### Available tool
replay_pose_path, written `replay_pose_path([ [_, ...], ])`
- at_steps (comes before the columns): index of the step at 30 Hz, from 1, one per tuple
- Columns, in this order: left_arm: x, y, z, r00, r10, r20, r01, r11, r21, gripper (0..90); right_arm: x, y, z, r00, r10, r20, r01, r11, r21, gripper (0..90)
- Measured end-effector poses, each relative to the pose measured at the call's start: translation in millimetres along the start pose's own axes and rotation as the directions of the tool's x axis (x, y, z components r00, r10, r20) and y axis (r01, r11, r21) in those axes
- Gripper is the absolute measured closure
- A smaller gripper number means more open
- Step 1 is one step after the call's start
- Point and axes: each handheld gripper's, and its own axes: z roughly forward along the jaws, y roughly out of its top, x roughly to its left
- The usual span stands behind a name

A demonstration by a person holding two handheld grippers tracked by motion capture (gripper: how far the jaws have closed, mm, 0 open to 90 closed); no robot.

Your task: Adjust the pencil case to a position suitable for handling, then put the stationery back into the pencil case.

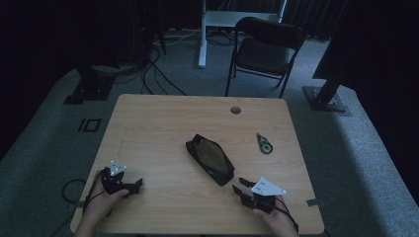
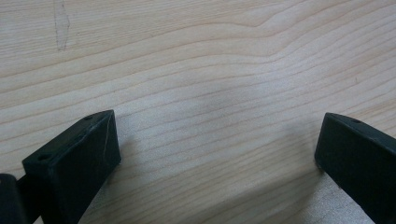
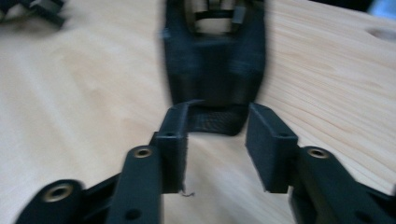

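**High view check-in: pouch not grabbed yet**

High view puts the black mesh pouch (image 1: 210, 159) lying slantwise mid-counter (image 1: 148, 123), untouched. Right tool (image 1: 238, 186) sitting just short of the pouch's near end, jaws partly open, nothing between them. Right gripper view (image 3: 212, 126) says the same: pouch end right ahead of the gap, blurry though. Left tool (image 1: 138, 185) parked near the front left edge, spread wide over bare wood (image 2: 217, 135), holding nothing. Correction tape roller (image 1: 265, 144) off to the right, well apart. Basically only the approach done; grip and whatever follows still to go.

Two black fingers (image 2: 74, 163) wide apart, tips low over bare pale wood-grain table (image 2: 210, 70).
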Motion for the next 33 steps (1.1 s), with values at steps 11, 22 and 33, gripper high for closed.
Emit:
replay_pose_path([
  [11,0.0,0.0,0.0,1.0000,0.000,0.000,0.000,1.0000,0.000,0.2,-51.8,1.0,-13.1,0.9784,0.104,0.179,-0.100,0.994,-0.035,28.8],
  [22,0.1,0.0,0.0,1.0000,0.001,-0.001,-0.001,1.0000,0.000,0.2,-81.7,0.4,-11.0,0.9663,0.128,0.223,-0.127,0.992,-0.018,19.2],
  [33,0.0,0.0,0.0,1.0000,0.000,-0.001,0.000,1.0000,-0.001,0.2,-116.3,14.8,1.4,0.9518,0.118,0.283,-0.130,0.991,0.025,22.6],
])
